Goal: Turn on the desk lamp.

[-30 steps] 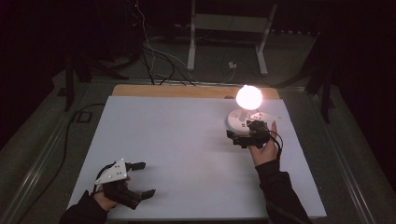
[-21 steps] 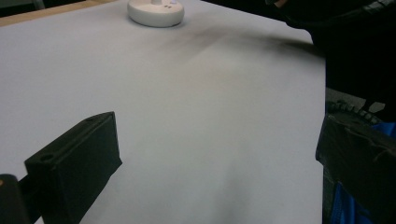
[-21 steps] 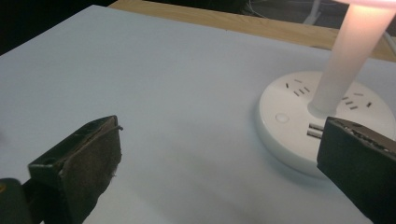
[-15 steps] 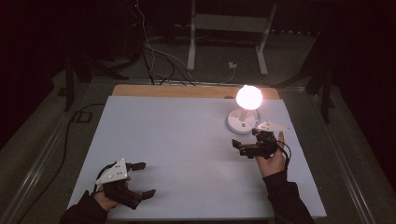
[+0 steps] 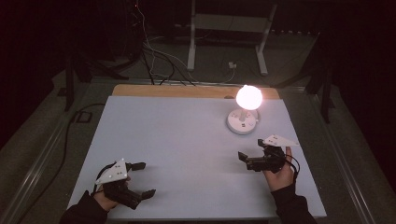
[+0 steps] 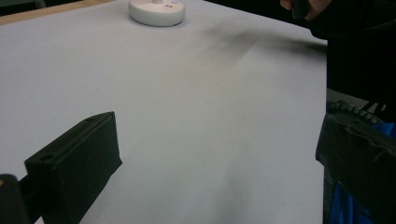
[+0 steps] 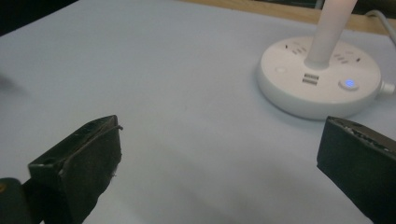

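A white desk lamp point(image 5: 243, 120) stands at the back right of the pale table point(image 5: 182, 140), its round bulb point(image 5: 248, 97) lit. Its round base point(image 7: 317, 79) carries a glowing blue button point(image 7: 348, 84) and small sockets. My right gripper point(image 5: 252, 158) hovers over the table in front of the lamp, open and holding nothing, apart from the base. My left gripper point(image 5: 142, 179) rests near the front left edge, open and holding nothing. The lamp base point(image 6: 157, 10) sits far off in the left gripper view.
A wooden strip point(image 5: 187, 91) runs along the table's far edge. Cables point(image 5: 159, 60) and a metal stand point(image 5: 229, 28) lie on the dark floor behind. A dark sleeve point(image 6: 355, 51) crosses the right of the left gripper view.
My right gripper has drawn back from the lamp base toward the front of the table. The left gripper has stayed in place.
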Demonstrator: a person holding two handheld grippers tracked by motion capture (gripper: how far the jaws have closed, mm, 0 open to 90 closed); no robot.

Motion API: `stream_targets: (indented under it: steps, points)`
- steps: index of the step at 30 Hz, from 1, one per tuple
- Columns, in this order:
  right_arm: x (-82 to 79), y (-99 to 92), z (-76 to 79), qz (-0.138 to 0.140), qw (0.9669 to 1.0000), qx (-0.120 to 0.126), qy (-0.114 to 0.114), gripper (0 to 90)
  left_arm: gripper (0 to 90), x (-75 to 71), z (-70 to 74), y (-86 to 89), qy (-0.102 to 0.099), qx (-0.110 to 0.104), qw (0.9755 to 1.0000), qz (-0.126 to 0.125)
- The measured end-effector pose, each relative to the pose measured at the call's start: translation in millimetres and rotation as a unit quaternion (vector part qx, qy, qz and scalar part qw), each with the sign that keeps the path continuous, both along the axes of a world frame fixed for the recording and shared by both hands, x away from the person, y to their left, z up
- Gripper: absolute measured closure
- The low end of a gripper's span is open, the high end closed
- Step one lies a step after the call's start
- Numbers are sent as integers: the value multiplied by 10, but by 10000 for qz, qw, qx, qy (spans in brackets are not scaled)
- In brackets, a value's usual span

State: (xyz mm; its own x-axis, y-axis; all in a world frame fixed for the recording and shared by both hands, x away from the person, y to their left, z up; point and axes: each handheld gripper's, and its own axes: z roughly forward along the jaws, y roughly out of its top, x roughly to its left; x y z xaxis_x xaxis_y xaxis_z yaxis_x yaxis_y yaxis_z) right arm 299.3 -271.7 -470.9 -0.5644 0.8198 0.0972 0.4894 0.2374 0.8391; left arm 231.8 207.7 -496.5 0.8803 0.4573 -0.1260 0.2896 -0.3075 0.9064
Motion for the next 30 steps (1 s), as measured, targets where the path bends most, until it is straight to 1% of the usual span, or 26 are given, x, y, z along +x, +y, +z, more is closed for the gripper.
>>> stream_targets:
  steps: [2, 10, 13, 14, 16, 19, 23, 30]
  points:
    - [-45, -23, -26, -34, 9999, -92, -97, 0, 3, 1, -1, -3, -1, 18, 10000, -14]
    - [-235, -153, -116, -33, 9998, -158, -84, 0, 3, -1, -2, -1, -5, 21, 10000, -5]
    - [-304, -203, -176, 35, 9997, -230, -21, 0, 3, 0, -2, -2, -10, 29, 10000, -23]
    - [-324, -218, -194, 15, 9997, -254, -5, 0, 3, -1, -2, -3, -11, 30, 10000, -22]
    - [-373, -249, -244, 40, 9996, -279, 102, 0, 3, -1, -2, -2, -14, 38, 10000, -21]
    - [-391, -269, -274, 73, 9993, -328, 139, 0, 3, -1, -2, -3, -12, 39, 10000, -17]
    - [-390, -301, -295, 45, 9996, -263, 132, 0, 3, 1, -4, -8, -11, 36, 10000, -22]
    - [-382, -276, -314, 107, 9994, -304, 120, 0, 3, 3, -2, -7, -12, 34, 10000, -26]
